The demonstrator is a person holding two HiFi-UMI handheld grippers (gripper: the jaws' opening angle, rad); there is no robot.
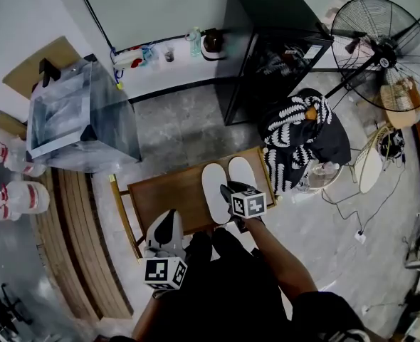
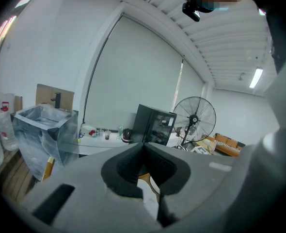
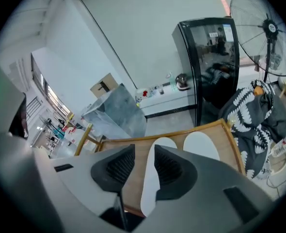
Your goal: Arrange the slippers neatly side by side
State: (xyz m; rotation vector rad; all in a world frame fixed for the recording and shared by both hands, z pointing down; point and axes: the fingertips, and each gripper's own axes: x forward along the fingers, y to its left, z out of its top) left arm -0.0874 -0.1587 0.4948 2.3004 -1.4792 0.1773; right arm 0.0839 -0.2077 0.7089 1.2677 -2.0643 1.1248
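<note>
Near left, just off the table's [image 1: 160, 189] near edge, the left gripper [image 1: 170, 218] has its jaws pressed together on nothing. On the table's right half two white slippers lie side by side, running near to far: the left slipper [image 1: 214, 191] just beside the right slipper [image 1: 243, 174] (edges close, perhaps touching). Over their near ends hangs the right gripper [image 3: 144, 158], jaws spread, pinching nothing.

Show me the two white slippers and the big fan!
Left slipper [image 1: 215, 191], head view, middle of its white face.
Right slipper [image 1: 243, 171], head view, the uncovered far half.
Fan [image 1: 389, 61], head view, hub of the cage.
</note>
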